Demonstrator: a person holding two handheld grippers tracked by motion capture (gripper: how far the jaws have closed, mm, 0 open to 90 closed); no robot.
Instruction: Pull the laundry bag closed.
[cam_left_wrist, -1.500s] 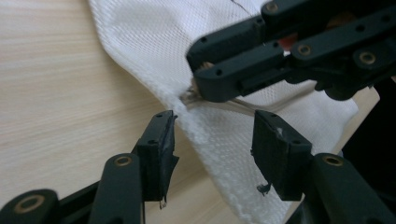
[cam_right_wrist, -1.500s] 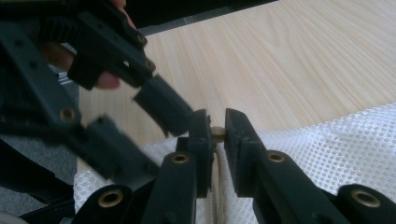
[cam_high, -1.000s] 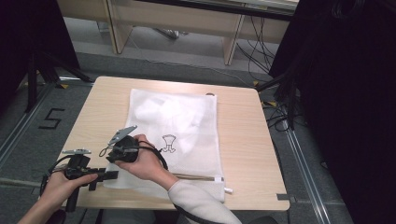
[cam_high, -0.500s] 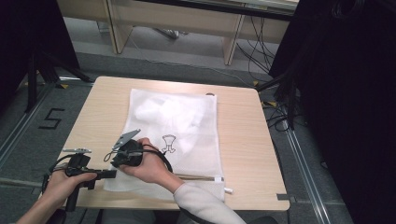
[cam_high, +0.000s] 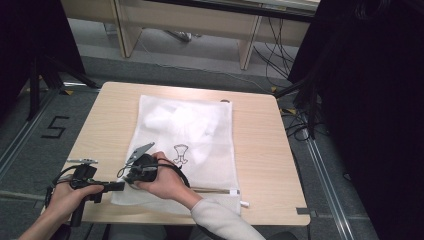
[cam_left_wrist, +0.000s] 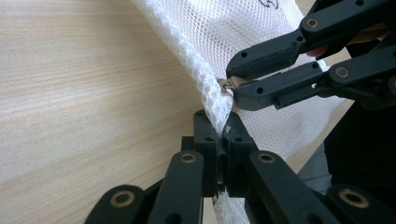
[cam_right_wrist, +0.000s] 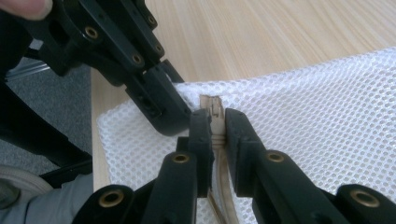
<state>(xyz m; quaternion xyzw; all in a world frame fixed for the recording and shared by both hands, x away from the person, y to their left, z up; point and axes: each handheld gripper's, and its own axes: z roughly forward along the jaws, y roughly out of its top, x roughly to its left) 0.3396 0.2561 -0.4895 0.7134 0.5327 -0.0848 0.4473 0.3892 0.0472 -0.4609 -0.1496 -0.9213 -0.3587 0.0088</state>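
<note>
The wooden table (cam_high: 260, 150) carried a white mesh laundry bag (cam_high: 200, 135) lying flat, its long side running from 12 to 6 o'clock in the high view, with something white bunched inside toward 12. Both grippers met at the bag's corner near 7 o'clock.

The left gripper (cam_left_wrist: 223, 140) came in from 9 o'clock and had just been closing; its jaws stood fully together with the bag's mesh edge pinched between the pads, the fabric rising out of the fingertips toward 12 in the left gripper view.

The right gripper (cam_right_wrist: 213, 128), held in the person's right hand (cam_high: 162, 180), was clamped tight as well. Between its fingertips sat the zipper pull (cam_right_wrist: 211, 106), the metal tab poking out just past the pads toward 12, with the zipper tape running back between the fingers toward 6. In the left gripper view the same tab (cam_left_wrist: 227, 84) seemed to sit at the very tips of the right jaws, though it was small there and hard to read.
</note>
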